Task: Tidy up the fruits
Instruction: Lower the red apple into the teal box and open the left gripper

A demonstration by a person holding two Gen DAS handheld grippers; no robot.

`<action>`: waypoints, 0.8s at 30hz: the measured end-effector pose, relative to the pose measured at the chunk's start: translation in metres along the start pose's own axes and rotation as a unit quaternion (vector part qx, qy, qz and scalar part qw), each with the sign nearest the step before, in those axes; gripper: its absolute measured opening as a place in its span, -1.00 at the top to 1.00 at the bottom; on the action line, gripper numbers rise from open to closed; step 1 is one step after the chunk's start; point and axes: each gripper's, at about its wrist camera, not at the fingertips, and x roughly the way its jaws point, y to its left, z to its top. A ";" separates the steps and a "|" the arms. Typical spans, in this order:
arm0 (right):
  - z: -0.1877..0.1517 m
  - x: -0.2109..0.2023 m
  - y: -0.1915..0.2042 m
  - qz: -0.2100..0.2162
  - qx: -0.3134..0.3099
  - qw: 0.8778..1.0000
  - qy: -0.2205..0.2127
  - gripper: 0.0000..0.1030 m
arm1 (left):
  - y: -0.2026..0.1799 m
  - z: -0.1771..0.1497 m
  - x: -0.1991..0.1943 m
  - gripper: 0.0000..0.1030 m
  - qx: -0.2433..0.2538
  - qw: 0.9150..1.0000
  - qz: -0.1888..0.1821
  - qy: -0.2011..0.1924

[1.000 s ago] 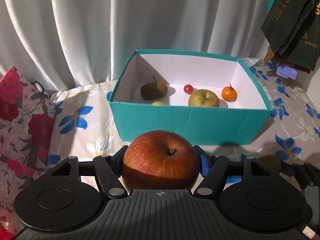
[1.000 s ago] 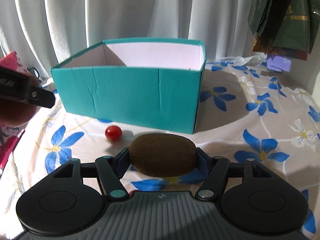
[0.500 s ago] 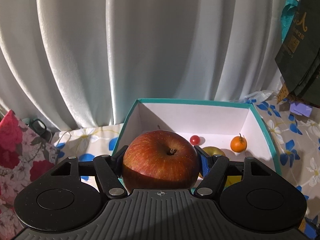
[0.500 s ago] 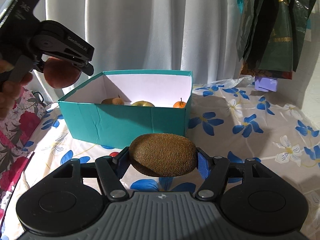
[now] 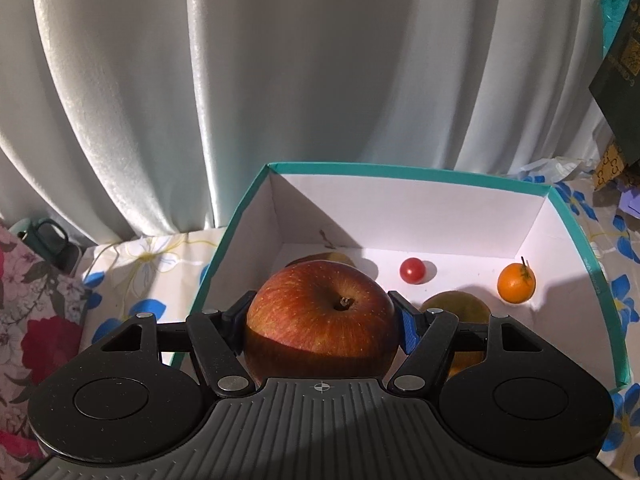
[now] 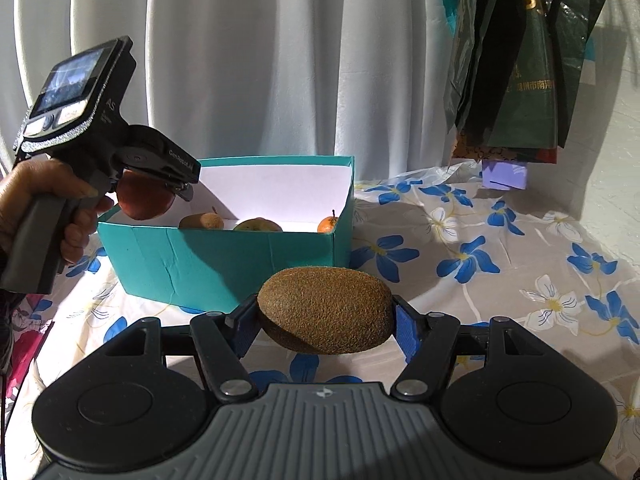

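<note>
My left gripper (image 5: 322, 320) is shut on a red apple (image 5: 320, 316) and holds it above the near left part of the teal box (image 5: 404, 170). The right wrist view shows that gripper (image 6: 154, 192) with the apple (image 6: 146, 200) over the box's left rim (image 6: 256, 236). Inside the box lie a cherry tomato (image 5: 412, 270), a small orange (image 5: 516, 283), a green apple (image 5: 456, 308) and a brown pear (image 5: 336, 258), partly hidden. My right gripper (image 6: 324, 316) is shut on a brown kiwi (image 6: 325, 310), held in the air in front of the box.
The box stands on a cloth with blue flowers (image 6: 480, 256). White curtains (image 5: 280, 80) hang right behind it. Dark bags (image 6: 516, 60) hang at the back right. A red floral fabric (image 5: 28, 312) lies at the left. A person's hand (image 6: 40, 200) grips the left gripper's handle.
My left gripper carried the apple forward, from in front of the box to over its inside. My right gripper rose with the kiwi, then held still.
</note>
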 end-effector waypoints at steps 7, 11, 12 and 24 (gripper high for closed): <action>0.003 0.005 0.002 -0.001 -0.002 1.000 -0.001 -0.30 | 0.004 0.000 0.013 -0.42 -0.004 1.000 0.003 0.012; 0.004 0.006 0.002 -0.001 -0.003 1.000 0.001 -0.30 | 0.007 -0.001 0.021 -0.42 -0.006 1.000 0.002 0.019; 0.004 0.007 0.002 -0.002 -0.002 1.000 0.002 -0.30 | 0.007 -0.001 0.025 -0.42 -0.007 1.000 0.005 0.022; 0.006 0.008 0.001 -0.005 0.001 1.000 0.004 -0.30 | 0.009 -0.003 0.039 -0.42 -0.001 0.999 0.014 0.031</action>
